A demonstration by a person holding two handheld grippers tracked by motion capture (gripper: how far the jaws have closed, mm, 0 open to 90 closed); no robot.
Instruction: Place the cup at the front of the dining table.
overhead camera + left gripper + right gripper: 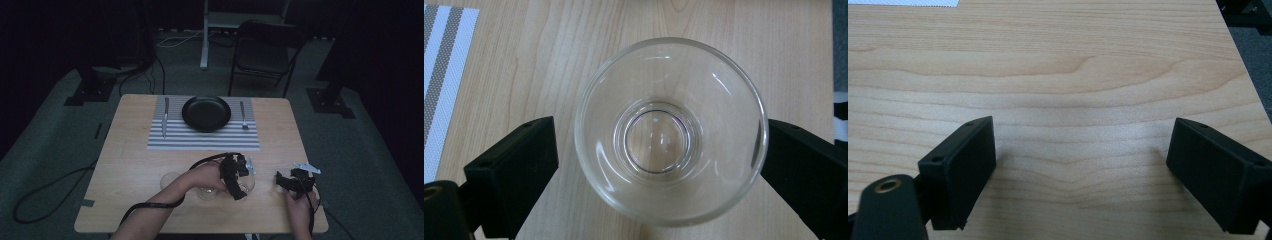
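Below, a clear, empty glass (671, 131) stands upright between wide-spread jaws, ungripped.

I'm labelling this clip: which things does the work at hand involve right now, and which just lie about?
In hand:
- left gripper, jaws open either side of the glass

Lying about:
- right gripper, open over bare table
- plate, knife, fork, placemat
- second glass

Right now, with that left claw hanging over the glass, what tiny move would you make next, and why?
Probably close the left gripper on the glass. Its jaws stand open on either side of the rim, one with a gap, the other at the rim or nearly so, so nothing is gripped yet. The right gripper is open over bare table.
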